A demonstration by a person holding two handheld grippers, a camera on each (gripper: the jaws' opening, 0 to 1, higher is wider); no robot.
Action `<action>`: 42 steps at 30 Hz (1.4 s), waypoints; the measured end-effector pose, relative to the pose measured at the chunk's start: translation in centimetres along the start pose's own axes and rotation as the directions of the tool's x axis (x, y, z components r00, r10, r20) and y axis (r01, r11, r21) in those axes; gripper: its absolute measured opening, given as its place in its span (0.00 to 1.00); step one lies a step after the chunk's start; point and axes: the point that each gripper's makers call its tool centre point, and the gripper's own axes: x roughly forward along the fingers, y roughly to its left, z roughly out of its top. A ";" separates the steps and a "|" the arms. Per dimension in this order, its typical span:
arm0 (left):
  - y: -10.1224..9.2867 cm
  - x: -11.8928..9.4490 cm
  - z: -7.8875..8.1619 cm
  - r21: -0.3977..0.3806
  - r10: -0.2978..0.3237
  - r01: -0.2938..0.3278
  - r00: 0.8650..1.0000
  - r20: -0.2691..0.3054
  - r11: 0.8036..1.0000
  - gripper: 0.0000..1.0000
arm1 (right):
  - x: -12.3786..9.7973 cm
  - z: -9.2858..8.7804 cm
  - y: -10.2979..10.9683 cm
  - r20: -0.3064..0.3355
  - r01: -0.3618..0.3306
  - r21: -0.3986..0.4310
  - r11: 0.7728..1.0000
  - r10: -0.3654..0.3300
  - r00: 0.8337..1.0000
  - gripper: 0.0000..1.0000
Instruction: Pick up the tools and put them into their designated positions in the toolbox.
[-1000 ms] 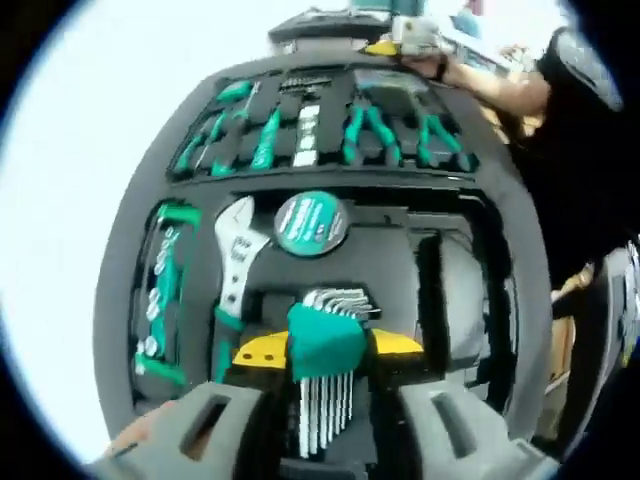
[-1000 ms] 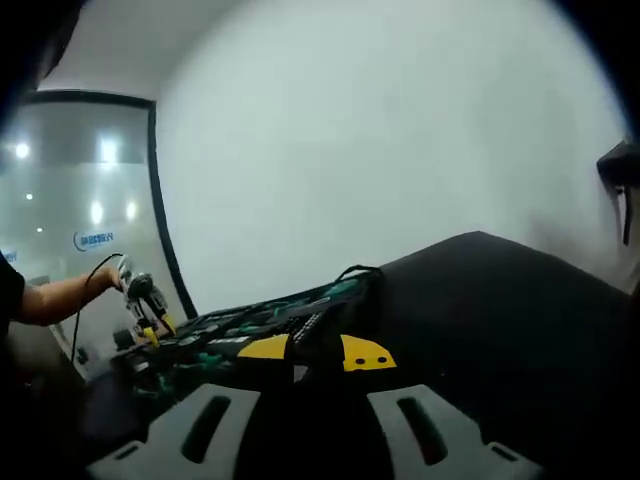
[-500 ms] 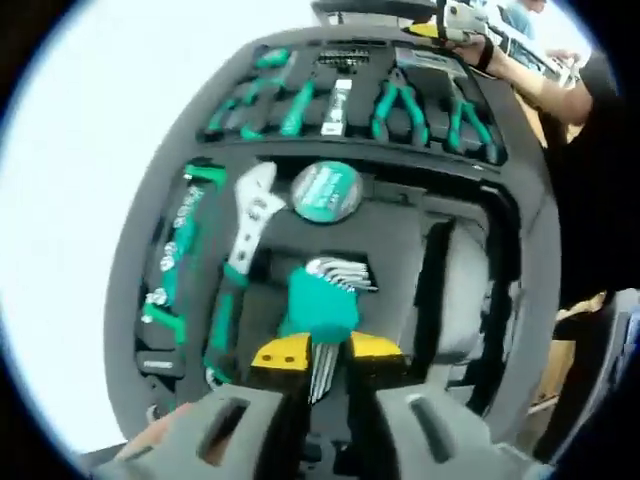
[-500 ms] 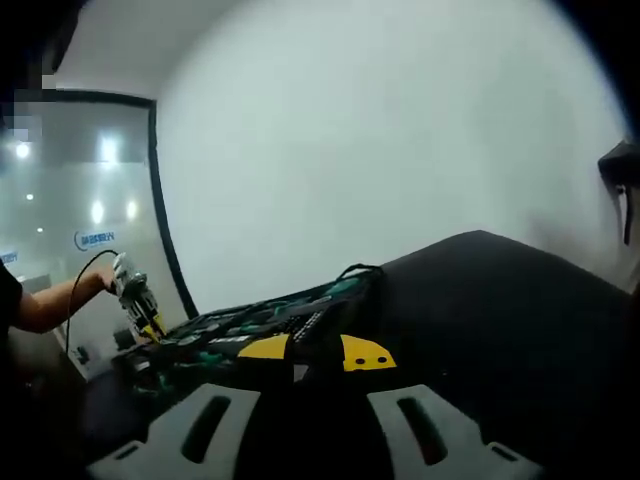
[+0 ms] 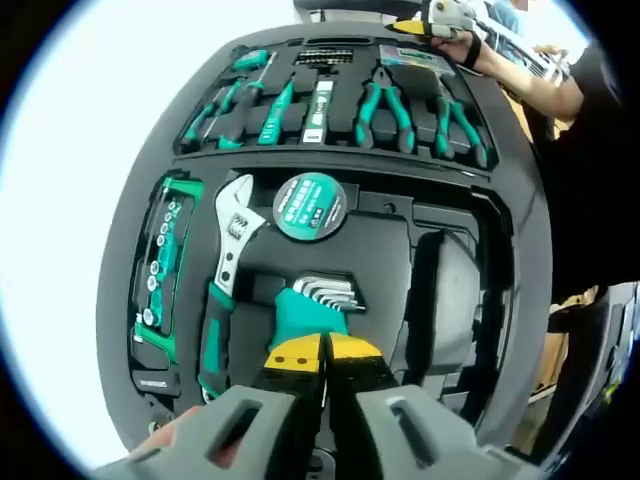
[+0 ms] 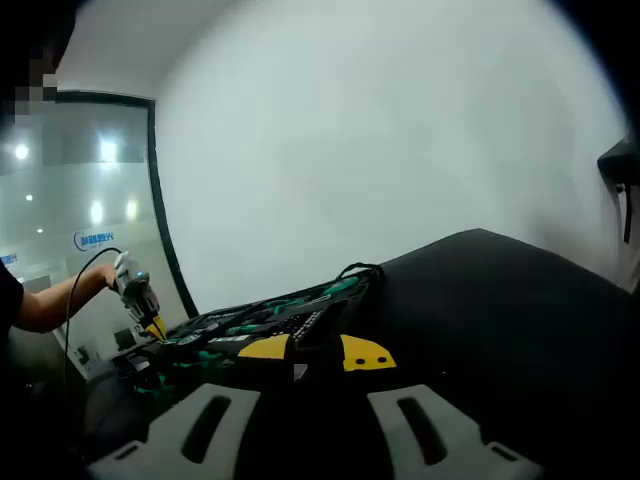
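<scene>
An open black toolbox [image 5: 120, 300] lies below me with a foam tray. A hex key set [image 5: 308, 312] in a green holder rests in the middle of the tray. My left gripper [image 5: 322, 352] has its yellow-tipped jaws closed on the set's lower end, hiding the long keys. An adjustable wrench [image 5: 228, 265], a round green tape measure [image 5: 308, 206] and a socket rail [image 5: 160, 265] sit in their slots. Pliers [image 5: 385, 105] and screwdrivers [image 5: 240, 100] fill the far row. My right gripper [image 6: 315, 350] stands open over the toolbox edge [image 6: 480, 300], and it also appears in a hand [image 5: 430, 20].
A person's arm [image 5: 520, 80] and dark clothing border the toolbox on the right. Bare foam recesses [image 5: 450, 300] lie right of the hex key set. In the right gripper view a white wall [image 6: 380, 150] and a glass partition [image 6: 80, 220] stand behind the box.
My left gripper's jaws have closed from wide apart onto the hex key set, and its camera has shifted over the tray. The right gripper has stayed still.
</scene>
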 end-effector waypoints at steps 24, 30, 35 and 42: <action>-0.6 0.1 -0.3 0.096 0.059 -0.062 0.998 0.034 0.993 0.00 | 0.0 0.0 0.1 0.000 0.001 0.002 1.000 -0.001 1.000 0.15; -0.6 0.3 -0.2 0.145 0.029 -0.019 0.997 -0.067 0.989 0.00 | 0.0 -0.1 0.2 -0.003 -0.002 -0.003 1.000 0.002 1.000 0.15; -0.5 0.5 0.0 0.125 0.010 0.008 0.989 -0.147 0.992 0.00 | -0.2 0.3 -0.1 0.017 0.004 0.018 1.000 -0.004 1.000 0.15; -0.4 0.1 -0.1 -0.046 0.035 -0.036 0.999 -0.025 0.998 0.00 | -0.3 0.5 -0.2 0.028 -0.004 0.055 0.998 0.003 1.000 0.15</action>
